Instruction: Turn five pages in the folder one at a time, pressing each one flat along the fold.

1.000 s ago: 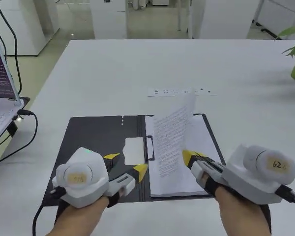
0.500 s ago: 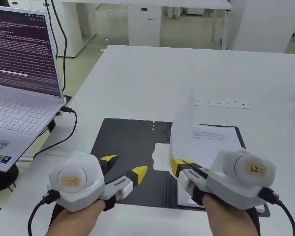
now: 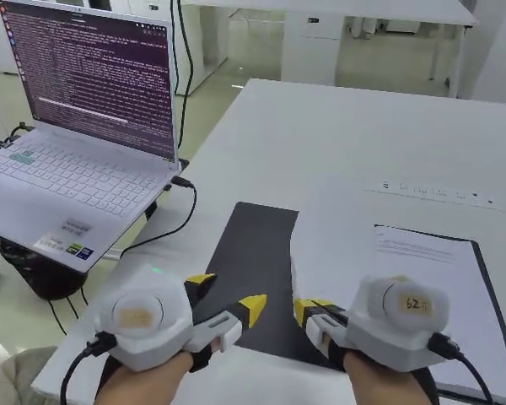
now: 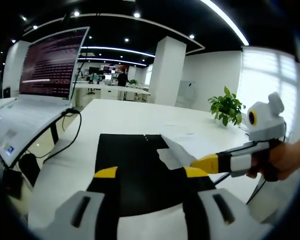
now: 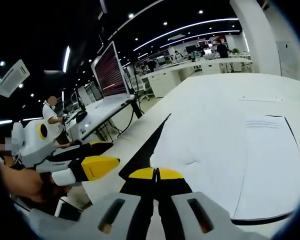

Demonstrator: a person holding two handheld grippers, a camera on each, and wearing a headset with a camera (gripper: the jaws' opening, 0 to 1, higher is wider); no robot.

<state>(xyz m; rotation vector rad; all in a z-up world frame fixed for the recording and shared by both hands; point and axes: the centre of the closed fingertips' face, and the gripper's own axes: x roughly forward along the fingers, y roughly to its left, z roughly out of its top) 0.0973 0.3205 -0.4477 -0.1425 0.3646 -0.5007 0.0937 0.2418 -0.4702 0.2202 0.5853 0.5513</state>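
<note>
At near edge of white workbench (image 3: 337,135): right gripper (image 3: 308,310), tag reading "62", jaws closed on lifted white paper page (image 3: 337,253); left gripper (image 3: 227,293), jaws apart, empty, over black folder (image 3: 253,253); white laptop (image 3: 76,181) left, screen text illegible.

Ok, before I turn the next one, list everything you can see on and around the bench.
table: one, white, under everything
laptop: one, white, open, left of the folder
cable: one, black, from the laptop's side
folder: one, black, open, near edge of table
page: one, white, lifted over the fold
paper stack: one, white, folder's right half
power strip: one, white, beyond the folder
plant: one, green, far end
left tongs: yellow tips, open, over the folder
right tongs: yellow tips, shut on the page
</note>
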